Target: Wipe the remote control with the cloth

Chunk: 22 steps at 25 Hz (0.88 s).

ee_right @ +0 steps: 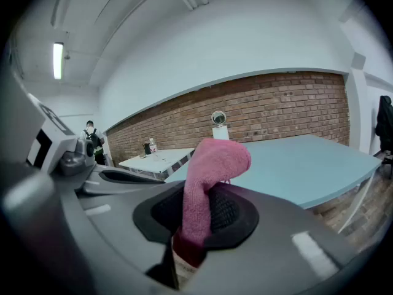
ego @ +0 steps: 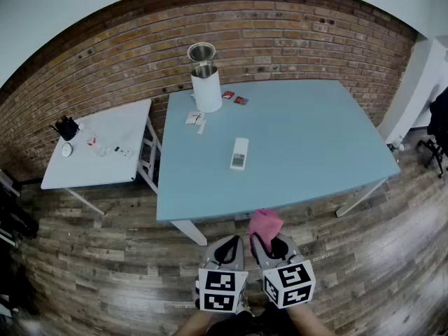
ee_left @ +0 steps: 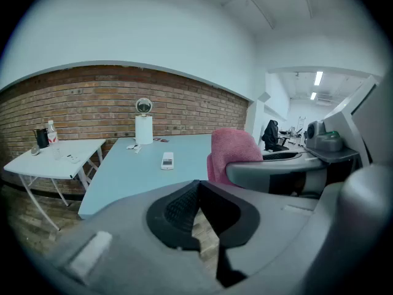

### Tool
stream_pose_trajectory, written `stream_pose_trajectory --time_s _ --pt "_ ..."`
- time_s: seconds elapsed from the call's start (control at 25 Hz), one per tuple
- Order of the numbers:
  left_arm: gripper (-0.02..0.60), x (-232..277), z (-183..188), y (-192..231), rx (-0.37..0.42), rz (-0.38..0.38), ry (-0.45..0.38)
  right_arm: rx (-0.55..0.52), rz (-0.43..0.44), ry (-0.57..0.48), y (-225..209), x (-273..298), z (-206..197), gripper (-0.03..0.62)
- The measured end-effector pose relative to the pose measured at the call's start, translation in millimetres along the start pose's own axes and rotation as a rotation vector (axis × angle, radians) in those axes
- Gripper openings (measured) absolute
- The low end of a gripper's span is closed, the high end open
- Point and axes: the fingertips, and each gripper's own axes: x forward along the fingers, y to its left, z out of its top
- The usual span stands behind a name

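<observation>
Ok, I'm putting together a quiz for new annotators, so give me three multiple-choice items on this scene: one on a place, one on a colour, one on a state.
1. Where does the remote control lie?
A. on the blue table
B. on the white side table
C. on the wooden floor

2. What colour is the cloth?
A. green
B. pink
C. white

3. What is the state of the left gripper?
A. shut on the cloth
B. wide open
C. shut and empty

Answers:
1 A: the head view shows it flat near the middle of the blue tabletop.
2 B: pink fabric sticks up from between the jaws of the right gripper.
3 C: its jaws meet with nothing between them; the cloth is pinched in the other gripper.
</observation>
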Motion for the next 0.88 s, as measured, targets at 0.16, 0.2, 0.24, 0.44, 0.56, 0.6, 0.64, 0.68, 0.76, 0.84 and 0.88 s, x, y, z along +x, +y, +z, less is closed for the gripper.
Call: stream_pose_trajectory --time_s 0.16,0.2,0.24,0.44,0.56,0.6,0.64,0.68,0.76,0.84,0.88 --pt "0.0 -9 -1 9 -0.003 -0.007 -0.002 -0.004 -0.005 0.002 13 1 2 0.077" --pt "0.0 -11 -1 9 -0.005 -0.009 -0.003 -0.003 -0.006 0.004 15 1 1 0.077" --pt "0.0 -11 -1 10 -0.008 -0.011 -0.006 -0.001 -0.007 0.006 16 2 1 0.077" --pt "0.0 -7 -1 13 -0.012 -0.012 -0.013 0.0 -0.017 0.01 15 5 2 0.077" --pt "0.0 -2 -4 17 -0.02 -0.008 -0.009 0.002 -0.02 0.012 11 11 0 0.077" --pt "0.0 1 -5 19 -0.024 -0.006 -0.008 0.002 -0.019 0.012 9 14 0 0.077" --pt "0.0 4 -5 20 -0.03 -0.005 -0.007 0.002 -0.017 0.011 8 17 1 0.077" --pt "0.0 9 -4 22 -0.036 -0.005 -0.007 0.001 -0.015 0.01 5 21 2 0.077" --pt "0.0 20 -2 23 -0.041 -0.002 -0.002 0.003 -0.014 0.01 -2 28 2 0.077" --pt "0.0 32 0 27 -0.031 0.01 0.005 0.009 -0.015 0.015 -12 37 3 0.077" --pt "0.0 39 2 30 -0.028 0.017 0.008 0.012 -0.015 0.017 -18 42 4 0.077"
